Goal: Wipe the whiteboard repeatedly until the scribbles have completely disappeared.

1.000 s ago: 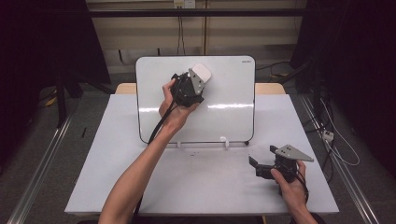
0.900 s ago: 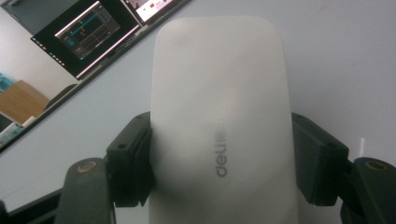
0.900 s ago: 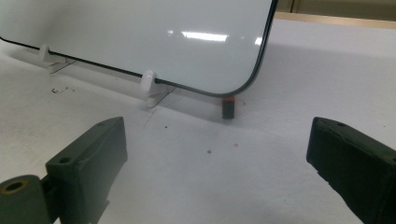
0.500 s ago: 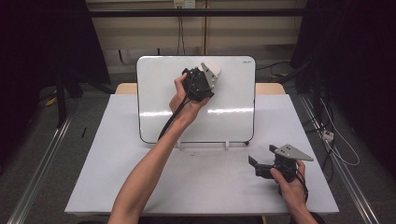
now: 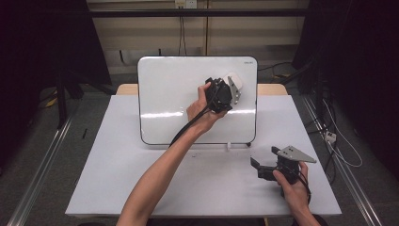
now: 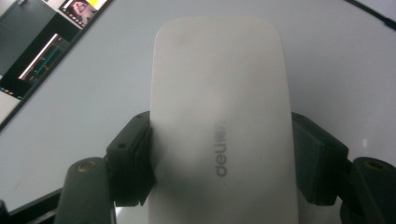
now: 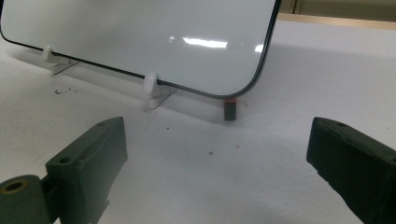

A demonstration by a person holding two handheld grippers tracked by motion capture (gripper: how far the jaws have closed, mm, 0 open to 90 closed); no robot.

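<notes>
The white eraser (image 6: 219,135) sits clamped between the left gripper's (image 6: 222,158) black fingers (image 6: 133,163), which press on its two long sides. The left gripper view shows its smooth rounded back, with grey "deli" lettering near the gripped end, and the glossy board face right behind it; whether the eraser touches that face cannot be told from here. From the high view the eraser (image 5: 234,83) appears as a small white block at the tip of the left gripper (image 5: 230,89), held up against the upper right part of the whiteboard (image 5: 169,94), with the forearm reaching up across the white surface (image 5: 94,179).

The right gripper (image 5: 263,167) rests low on the surface near the board's lower right corner, its fingers (image 7: 88,163) spread wide with nothing between them. Its own view adds what the high view hardly shows: the board's white clip feet (image 7: 150,88), a small dark block with a red top (image 7: 229,108) under the board's corner, and scattered specks on the surface.
</notes>
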